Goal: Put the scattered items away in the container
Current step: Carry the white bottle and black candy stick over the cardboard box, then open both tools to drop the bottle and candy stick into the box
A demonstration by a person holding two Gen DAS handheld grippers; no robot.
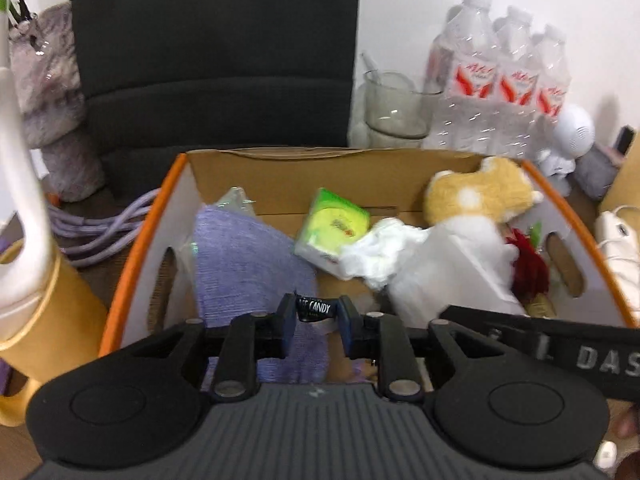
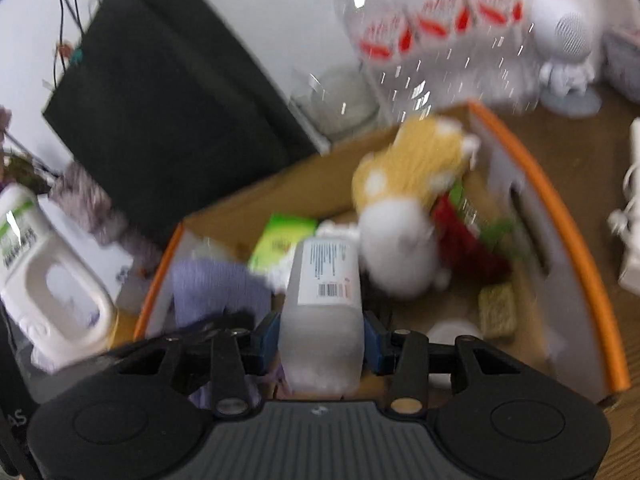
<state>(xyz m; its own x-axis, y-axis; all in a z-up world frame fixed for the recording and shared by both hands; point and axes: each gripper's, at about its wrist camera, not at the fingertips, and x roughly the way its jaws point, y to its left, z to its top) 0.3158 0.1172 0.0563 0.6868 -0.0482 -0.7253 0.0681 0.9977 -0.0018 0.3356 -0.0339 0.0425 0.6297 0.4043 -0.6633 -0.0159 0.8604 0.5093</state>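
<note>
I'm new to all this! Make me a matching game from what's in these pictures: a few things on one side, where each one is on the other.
Things:
1. candy wrapper
2. clear bottle
3. plush toy
4. water bottles

Places:
A. behind the box
B. in the right claw
C. in the box's far right corner
D. in the left claw

Pairs: 1-D, 2-B, 3-C, 4-A

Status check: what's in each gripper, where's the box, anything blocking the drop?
Left gripper pinching small black candy packet. Right gripper clamped on translucent bottle. Both over cardboard box, already crowded: purple cloth, plush toy.
</note>
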